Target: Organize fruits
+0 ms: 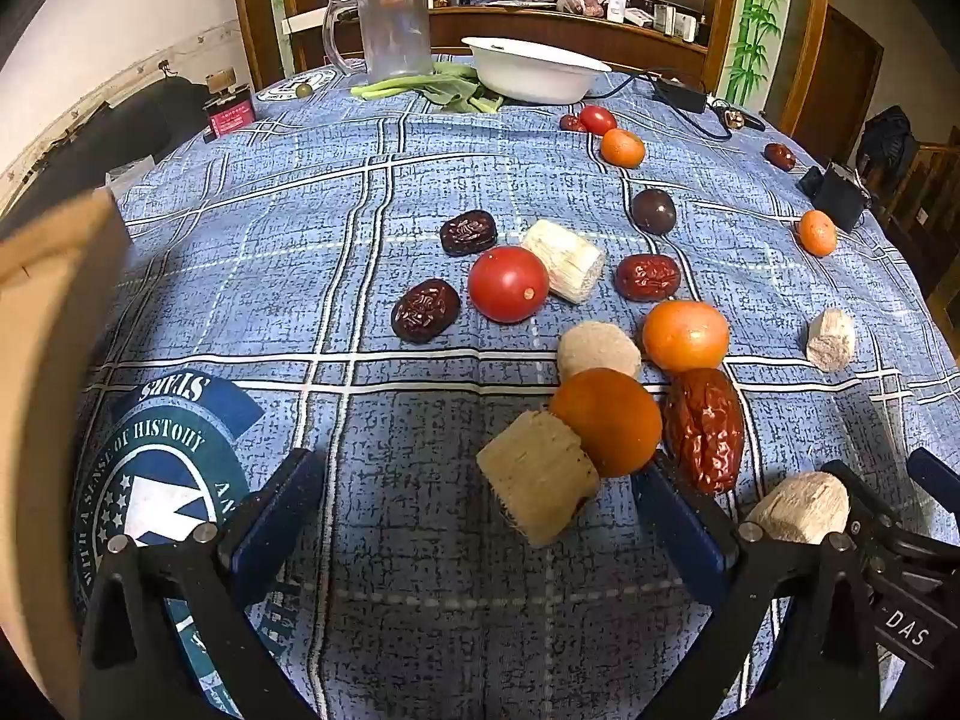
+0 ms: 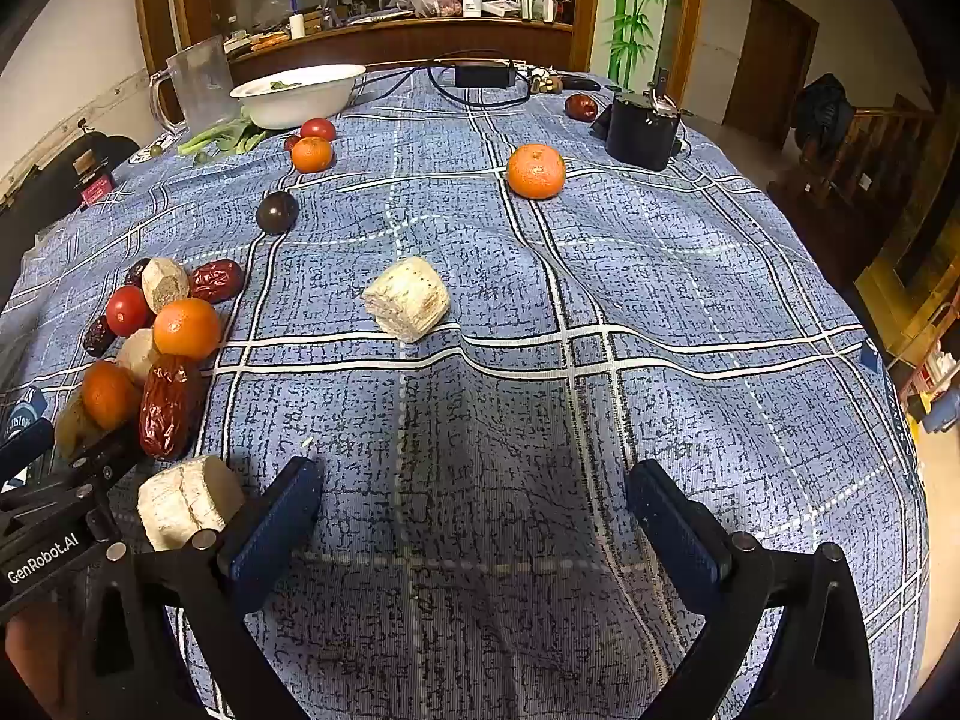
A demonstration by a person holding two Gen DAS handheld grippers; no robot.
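Lying beyond right gripper (image 2: 474, 516): sugarcane piece (image 2: 407, 299)

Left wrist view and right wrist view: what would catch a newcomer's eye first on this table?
The blue plaid tablecloth is strewn with food: a tight cluster of a red tomato, oranges, wrinkled red dates and pale cut chunks lies just ahead of the open left gripper. In the right wrist view, one pale chunk lies alone mid-table. A white bowl stands at the far edge.
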